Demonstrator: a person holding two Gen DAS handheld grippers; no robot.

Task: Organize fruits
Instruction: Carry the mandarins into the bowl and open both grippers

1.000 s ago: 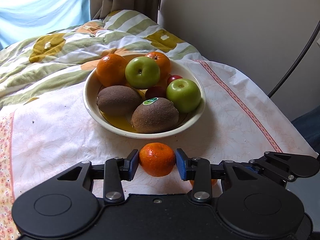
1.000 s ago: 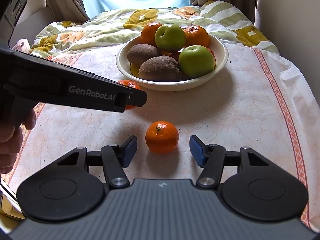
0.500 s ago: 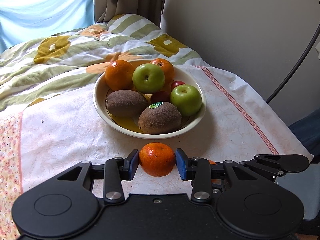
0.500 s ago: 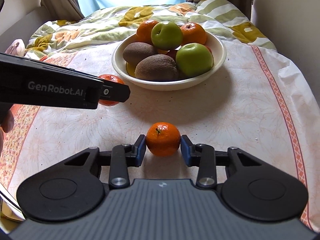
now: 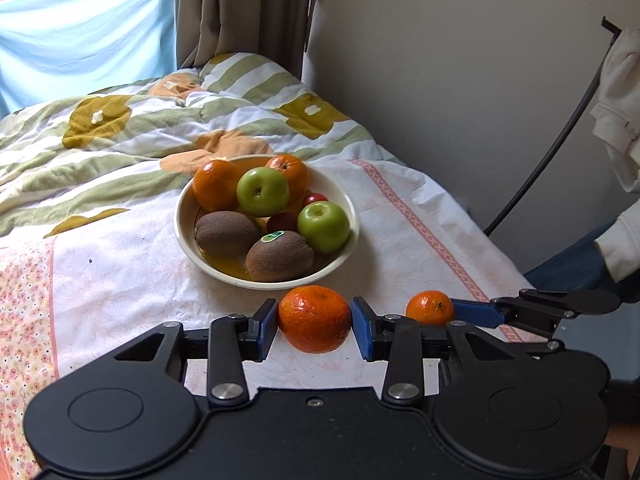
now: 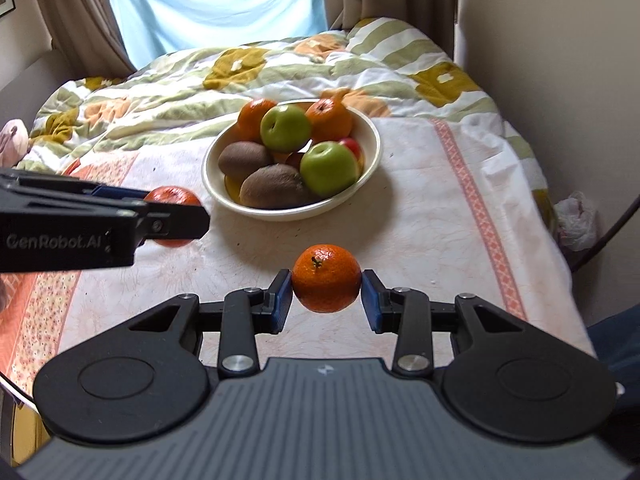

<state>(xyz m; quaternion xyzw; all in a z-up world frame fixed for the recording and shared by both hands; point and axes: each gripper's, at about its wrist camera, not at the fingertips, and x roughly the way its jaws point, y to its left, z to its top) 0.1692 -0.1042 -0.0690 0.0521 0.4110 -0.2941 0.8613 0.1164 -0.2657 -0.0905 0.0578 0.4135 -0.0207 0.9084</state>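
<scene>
Since a second ago the right gripper (image 6: 326, 294) has closed onto its mandarin (image 6: 326, 278) and both have lifted, apparently clear of the cloth. Left gripper (image 5: 314, 326) stays clamped on the other mandarin (image 5: 314, 318). Risk: bowl (image 6: 370, 148) is already heaped, so a drop onto the apples may roll out. Grippers sit close and could clash.
</scene>
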